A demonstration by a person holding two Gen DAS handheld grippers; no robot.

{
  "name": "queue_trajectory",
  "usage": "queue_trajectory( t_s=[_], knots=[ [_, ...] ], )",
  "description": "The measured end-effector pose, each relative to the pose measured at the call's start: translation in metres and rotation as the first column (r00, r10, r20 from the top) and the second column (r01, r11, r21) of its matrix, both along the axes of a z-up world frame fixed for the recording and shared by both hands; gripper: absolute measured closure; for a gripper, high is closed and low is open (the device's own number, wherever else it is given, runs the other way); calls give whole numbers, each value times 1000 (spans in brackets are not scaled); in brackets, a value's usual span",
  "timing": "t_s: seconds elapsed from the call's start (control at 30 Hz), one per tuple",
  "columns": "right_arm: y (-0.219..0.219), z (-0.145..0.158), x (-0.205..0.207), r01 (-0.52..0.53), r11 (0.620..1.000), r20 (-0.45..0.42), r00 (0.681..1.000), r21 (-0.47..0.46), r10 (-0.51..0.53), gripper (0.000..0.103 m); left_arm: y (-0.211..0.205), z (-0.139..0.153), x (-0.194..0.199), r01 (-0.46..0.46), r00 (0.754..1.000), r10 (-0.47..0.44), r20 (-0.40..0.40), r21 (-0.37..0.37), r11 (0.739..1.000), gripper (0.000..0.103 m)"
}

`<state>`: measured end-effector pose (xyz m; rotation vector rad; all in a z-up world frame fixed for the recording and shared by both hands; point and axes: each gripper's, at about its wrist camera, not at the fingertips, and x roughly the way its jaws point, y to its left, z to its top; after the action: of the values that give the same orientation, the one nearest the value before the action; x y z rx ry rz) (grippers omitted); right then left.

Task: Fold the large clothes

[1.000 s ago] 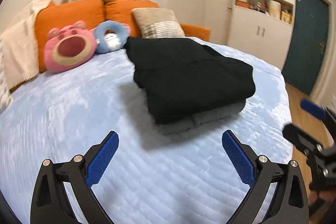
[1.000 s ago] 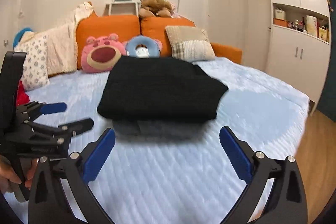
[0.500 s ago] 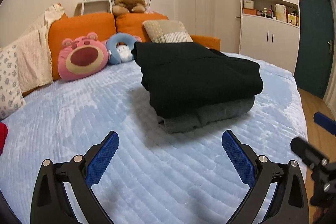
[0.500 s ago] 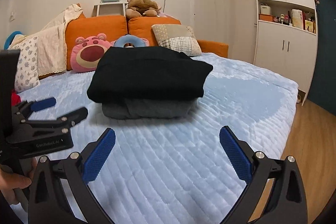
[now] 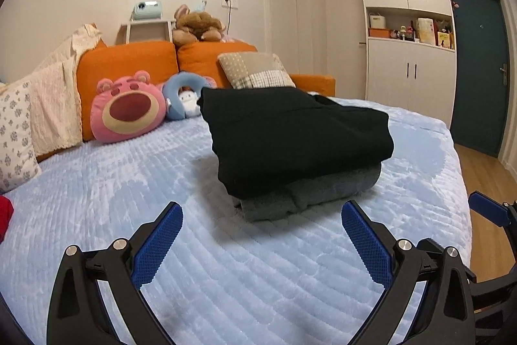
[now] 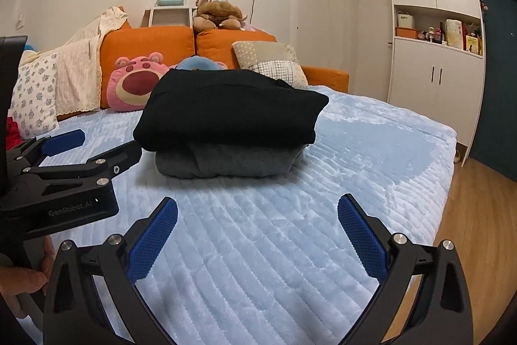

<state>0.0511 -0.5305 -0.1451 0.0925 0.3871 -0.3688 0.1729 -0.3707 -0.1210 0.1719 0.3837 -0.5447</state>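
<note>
A folded black garment (image 5: pixel 290 134) lies on top of a folded grey garment (image 5: pixel 307 196) in the middle of the light blue bed (image 5: pixel 129 199). The stack also shows in the right wrist view, black (image 6: pixel 229 112) over grey (image 6: pixel 226 162). My left gripper (image 5: pixel 261 238) is open and empty, low over the bed in front of the stack. My right gripper (image 6: pixel 258 235) is open and empty too, a little back from the stack. The left gripper also shows at the left of the right wrist view (image 6: pixel 64 151).
An orange headboard cushion (image 5: pixel 129 63), a pink bear pillow (image 5: pixel 127 109), a blue ring toy (image 5: pixel 184 92) and a checked pillow (image 5: pixel 255 70) line the far side. White cupboards (image 5: pixel 410 54) and wooden floor (image 5: pixel 484 180) lie to the right. A red item (image 5: pixel 5 215) sits at the left edge.
Both grippers have drawn back and dropped lower, so the stack looks farther off and more side-on. The clothes have not moved. Both grippers stay open.
</note>
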Motion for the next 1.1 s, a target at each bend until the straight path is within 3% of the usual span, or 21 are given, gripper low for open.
queue_trajectory(
  t_s=[0.1,0.4,1.1],
  knots=[
    [-1,-1,1,1,1000,5,1000,10,-1,5,0,-1,-5,-8,999,8,33,-4,1000,3],
    [-3,2,6,7,1000,8,1000,-1,-7,5,6,-1,-3,-31,999,33,33,-38,999,3],
    [-8,1,11,9,1000,5,1000,1,-9,5,7,-4,0,-28,999,29,25,-33,999,3]
  ],
)
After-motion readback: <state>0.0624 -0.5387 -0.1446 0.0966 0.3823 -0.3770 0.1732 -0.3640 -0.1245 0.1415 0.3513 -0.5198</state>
